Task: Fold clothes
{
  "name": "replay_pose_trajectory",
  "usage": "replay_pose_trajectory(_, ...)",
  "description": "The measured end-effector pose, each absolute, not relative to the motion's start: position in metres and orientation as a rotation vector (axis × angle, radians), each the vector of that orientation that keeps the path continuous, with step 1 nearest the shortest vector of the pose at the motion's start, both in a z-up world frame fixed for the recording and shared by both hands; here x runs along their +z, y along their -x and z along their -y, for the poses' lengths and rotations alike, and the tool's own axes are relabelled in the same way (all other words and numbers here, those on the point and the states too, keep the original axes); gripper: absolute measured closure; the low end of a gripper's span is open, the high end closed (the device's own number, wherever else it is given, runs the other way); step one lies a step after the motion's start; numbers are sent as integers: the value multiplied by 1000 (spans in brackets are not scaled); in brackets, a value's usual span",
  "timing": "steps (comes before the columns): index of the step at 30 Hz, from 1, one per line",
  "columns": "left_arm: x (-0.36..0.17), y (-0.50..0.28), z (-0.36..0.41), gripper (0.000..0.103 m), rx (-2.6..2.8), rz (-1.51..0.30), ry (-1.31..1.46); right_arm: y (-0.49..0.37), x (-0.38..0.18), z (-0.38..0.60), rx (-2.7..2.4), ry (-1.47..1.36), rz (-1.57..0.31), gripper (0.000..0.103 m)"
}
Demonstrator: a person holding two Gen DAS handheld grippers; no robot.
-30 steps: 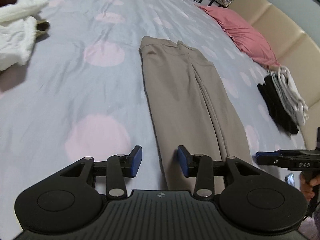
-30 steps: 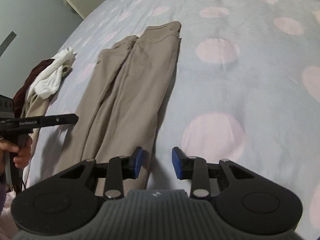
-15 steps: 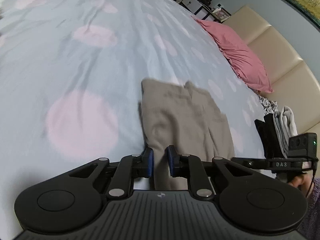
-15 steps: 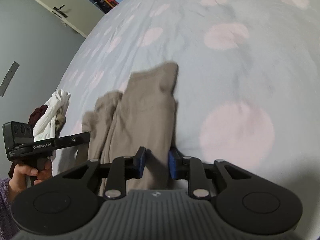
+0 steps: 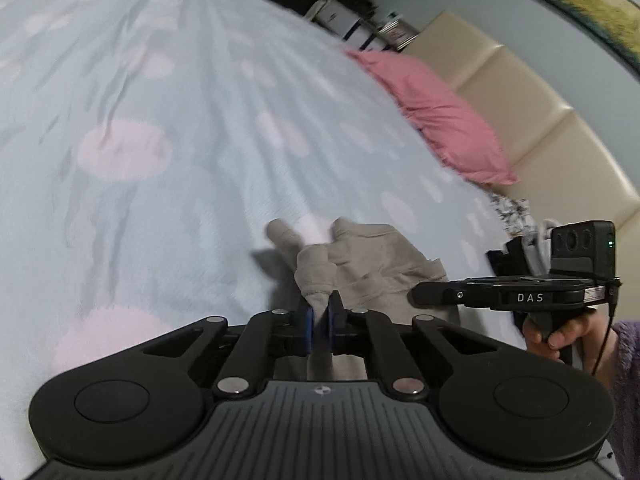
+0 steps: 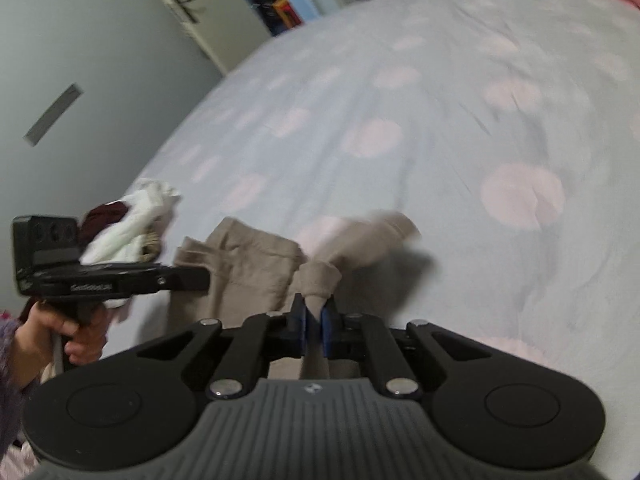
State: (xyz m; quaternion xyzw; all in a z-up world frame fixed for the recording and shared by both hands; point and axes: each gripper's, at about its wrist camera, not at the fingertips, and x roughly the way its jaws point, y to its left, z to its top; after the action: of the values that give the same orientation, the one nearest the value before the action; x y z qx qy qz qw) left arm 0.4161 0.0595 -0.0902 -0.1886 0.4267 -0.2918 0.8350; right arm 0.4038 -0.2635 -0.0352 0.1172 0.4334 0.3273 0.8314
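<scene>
The beige trousers (image 5: 372, 264) lie on the light blue bedspread with pink dots (image 5: 168, 184), bunched and partly lifted at the near end. My left gripper (image 5: 319, 316) is shut on a pinch of the beige cloth. My right gripper (image 6: 314, 314) is shut on another pinch of the same trousers (image 6: 248, 268). Each gripper shows in the other's view: the right one (image 5: 516, 296) at the right, the left one (image 6: 96, 280) at the left. The cloth below the fingers is hidden by the gripper bodies.
A pink pillow (image 5: 436, 116) lies against the cream headboard (image 5: 532, 128). Folded dark and white clothes (image 5: 520, 236) sit behind the right gripper. A heap of white and maroon clothes (image 6: 128, 224) lies at the bed's left edge. A grey wall and door (image 6: 120, 40) stand beyond.
Both grippers closed on the near end of the trousers and have moved forward with it, so the flat trousers are now bunched and shortened toward the waistband.
</scene>
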Motion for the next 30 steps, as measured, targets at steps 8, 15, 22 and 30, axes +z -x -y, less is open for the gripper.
replay_pose_trajectory(8, -30, -375, -59, 99, -728, -824, 322, -321, 27, 266, 839, -125, -840, 94)
replay_pose_trajectory(15, 6, -305, -59, 99, -837, -797, 156, -241, 29, 271, 945, 63, -810, 94)
replay_pose_trajectory(22, -18, -243, -55, 99, -903, -885, -11, -185, -21, 272, 1016, 253, -854, 94)
replay_pose_trajectory(30, -61, -199, -36, 98, -933, -974, -263, -153, -53, 267, 1015, 412, -882, 76)
